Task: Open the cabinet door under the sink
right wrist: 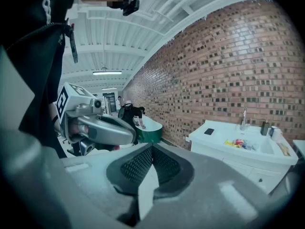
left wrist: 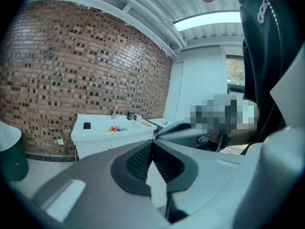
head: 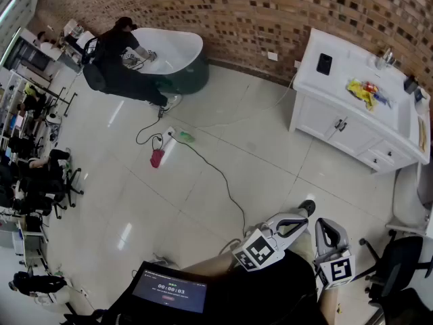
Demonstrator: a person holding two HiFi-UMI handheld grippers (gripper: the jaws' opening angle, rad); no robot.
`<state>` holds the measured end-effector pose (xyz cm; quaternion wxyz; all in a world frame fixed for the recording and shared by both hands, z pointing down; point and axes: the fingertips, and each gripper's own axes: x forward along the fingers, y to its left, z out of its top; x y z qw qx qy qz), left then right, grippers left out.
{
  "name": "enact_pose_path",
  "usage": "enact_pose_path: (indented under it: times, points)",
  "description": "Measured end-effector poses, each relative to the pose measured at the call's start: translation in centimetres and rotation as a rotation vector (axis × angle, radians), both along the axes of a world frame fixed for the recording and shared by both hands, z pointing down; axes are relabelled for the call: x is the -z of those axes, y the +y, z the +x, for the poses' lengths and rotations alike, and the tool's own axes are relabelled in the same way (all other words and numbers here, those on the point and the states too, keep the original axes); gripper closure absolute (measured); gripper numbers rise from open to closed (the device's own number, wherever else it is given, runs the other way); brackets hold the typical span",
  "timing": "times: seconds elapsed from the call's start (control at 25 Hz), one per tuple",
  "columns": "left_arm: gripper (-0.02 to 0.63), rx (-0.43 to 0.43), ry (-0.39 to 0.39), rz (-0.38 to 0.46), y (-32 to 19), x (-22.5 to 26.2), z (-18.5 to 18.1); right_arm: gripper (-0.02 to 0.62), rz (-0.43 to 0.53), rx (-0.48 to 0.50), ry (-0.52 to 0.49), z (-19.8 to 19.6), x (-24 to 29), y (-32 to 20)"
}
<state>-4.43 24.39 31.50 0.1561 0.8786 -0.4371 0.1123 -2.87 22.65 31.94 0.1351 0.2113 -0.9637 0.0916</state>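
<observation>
Two grippers, side by side: left gripper (head: 303, 213) and right gripper (head: 325, 225), each with jaws pressed together on nothing. One white sink cabinet (head: 342, 49) stands well ahead of both grippers and apart from them, its two cabinet doors (head: 323, 119) shut, its top bearing one black phone (head: 324, 63), one faucet (head: 387, 56) and one yellow-and-red heap of small items (head: 365, 90); one white-and-green bathtub (head: 177, 58) lies far ahead to the left of the grippers, one person in black (head: 118, 59) bent over it. Surface: glossy white floor tiles (head: 270, 175), crossed by one dark cable (head: 220, 178); brick wall (head: 270, 12) behind cabinet and tub.
</observation>
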Motion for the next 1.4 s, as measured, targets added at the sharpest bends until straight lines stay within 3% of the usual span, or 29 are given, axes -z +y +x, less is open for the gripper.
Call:
enact_pose_path:
  times: [0.36, 0.6, 0.76, 0.92, 1.12, 1.4]
  points:
    - [0.591, 0.027, -0.05, -0.011, -10.2, 0.7, 1.3, 0.604, 0.015, 0.211, 0.061, -1.8, -1.5, -8.0]
    - [0.591, 0.078, -0.088, -0.03, -16.2, 0.6, 0.4, 0.604, -0.028, 0.263, 0.062, -2.1, -1.8, -13.9]
    - [0.591, 0.105, -0.092, -0.04, -21.2, -0.7, 2.9, 0.604, -0.06, 0.233, 0.04, 2.2, -3.7, -18.9]
    - [0.591, 0.072, -0.103, -0.05, -24.6, -2.0, 4.6, 0.604, -0.105, 0.174, 0.065, 4.7, -6.6, -22.1]
    - [0.591, 0.039, -0.097, -0.041, -29.4, -4.9, 4.7, 0.604, -0.146, 0.054, 0.06, 5.0, -11.2, -28.0]
    - [0.591, 0.047, -0.056, -0.031, -34.0, -10.5, 4.3, 0.604, -0.125, -0.11, 0.094, 5.8, -20.7, -35.3]
